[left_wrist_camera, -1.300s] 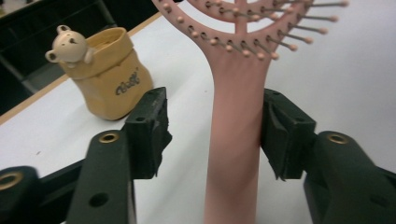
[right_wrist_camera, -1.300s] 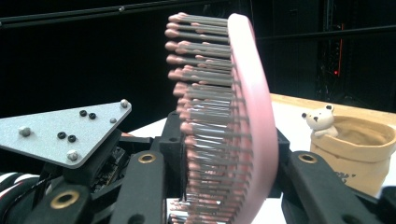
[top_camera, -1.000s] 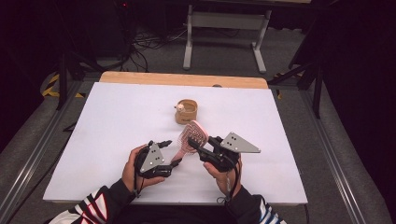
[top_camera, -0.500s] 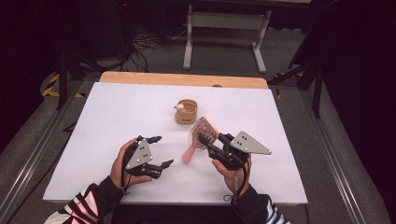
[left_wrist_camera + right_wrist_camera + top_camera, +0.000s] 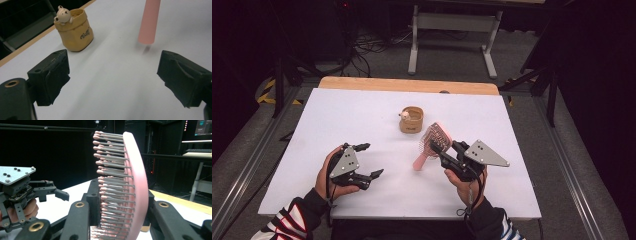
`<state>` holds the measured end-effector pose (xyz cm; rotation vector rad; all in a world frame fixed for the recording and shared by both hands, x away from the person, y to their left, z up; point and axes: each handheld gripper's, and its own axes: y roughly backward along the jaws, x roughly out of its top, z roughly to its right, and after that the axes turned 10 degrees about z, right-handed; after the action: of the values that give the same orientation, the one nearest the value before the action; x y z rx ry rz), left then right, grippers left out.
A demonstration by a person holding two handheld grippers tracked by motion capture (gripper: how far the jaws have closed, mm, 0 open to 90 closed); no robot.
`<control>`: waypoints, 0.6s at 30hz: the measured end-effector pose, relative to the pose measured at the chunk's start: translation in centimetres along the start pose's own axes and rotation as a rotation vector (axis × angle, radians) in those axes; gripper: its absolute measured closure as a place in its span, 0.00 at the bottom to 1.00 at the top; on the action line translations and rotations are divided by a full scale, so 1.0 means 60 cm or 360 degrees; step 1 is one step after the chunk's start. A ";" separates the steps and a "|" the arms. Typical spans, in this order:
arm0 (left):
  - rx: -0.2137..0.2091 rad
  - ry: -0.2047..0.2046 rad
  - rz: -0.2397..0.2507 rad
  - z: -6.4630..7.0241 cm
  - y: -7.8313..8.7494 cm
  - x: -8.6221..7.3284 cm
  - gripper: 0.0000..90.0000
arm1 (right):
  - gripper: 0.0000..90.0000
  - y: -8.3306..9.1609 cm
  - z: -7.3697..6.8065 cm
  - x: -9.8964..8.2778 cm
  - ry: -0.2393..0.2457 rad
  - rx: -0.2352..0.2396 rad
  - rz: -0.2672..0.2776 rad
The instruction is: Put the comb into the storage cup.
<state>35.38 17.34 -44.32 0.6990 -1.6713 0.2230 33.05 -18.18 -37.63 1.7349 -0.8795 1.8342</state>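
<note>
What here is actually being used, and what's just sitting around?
In use:
- pink hairbrush, clamped in the right gripper
- left gripper, open and free

Lying about:
- little tan pot with a bear figure
- metal stand behind the table

A lab: cables [image 5: 362,47], metal frame [image 5: 452,30], dark surroundings.

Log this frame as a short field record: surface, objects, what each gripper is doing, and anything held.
surface: white table with a wooden strip along its far edge
objects: pink hairbrush; small tan cup with a bear figure on its rim
left gripper: open, holding nothing, above the table near its front edge, apart from both objects
right gripper: shut on the brush head, bristles against one jaw, the back against the other
brush handle: points toward the left gripper, its end just above the table
cup: upright, beyond the brush, untouched
</note>
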 end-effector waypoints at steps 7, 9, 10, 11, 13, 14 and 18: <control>0.0026 0.0017 -0.0005 -0.008 0.018 -0.011 0.13 | 0.71 0.005 0.006 0.006 0.0003 -0.0020 0.0017; 0.0050 0.0032 -0.0001 -0.011 0.025 -0.016 0.13 | 0.71 0.006 0.008 0.007 0.0004 -0.0026 0.0024; 0.0061 0.0025 0.0003 -0.012 0.027 -0.018 0.13 | 0.71 0.007 0.009 0.009 0.0005 -0.0031 0.0024; 0.0073 0.0027 0.0008 -0.013 0.031 -0.020 0.13 | 0.71 0.008 0.010 0.010 0.0007 -0.0030 0.0027; 0.0081 0.0043 0.0012 -0.014 0.038 -0.023 0.13 | 0.71 0.009 0.011 0.011 0.0010 -0.0033 0.0030; 0.0085 0.0047 0.0014 -0.014 0.040 -0.025 0.12 | 0.71 0.009 0.011 0.012 0.0009 -0.0037 0.0033; 0.0100 0.0059 0.0007 -0.017 0.049 -0.029 0.11 | 0.71 0.012 0.014 0.015 0.0019 -0.0045 0.0045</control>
<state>34.69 20.75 -45.08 0.7343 -1.6362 0.2912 33.03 -19.35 -36.85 1.7007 -0.9251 1.8395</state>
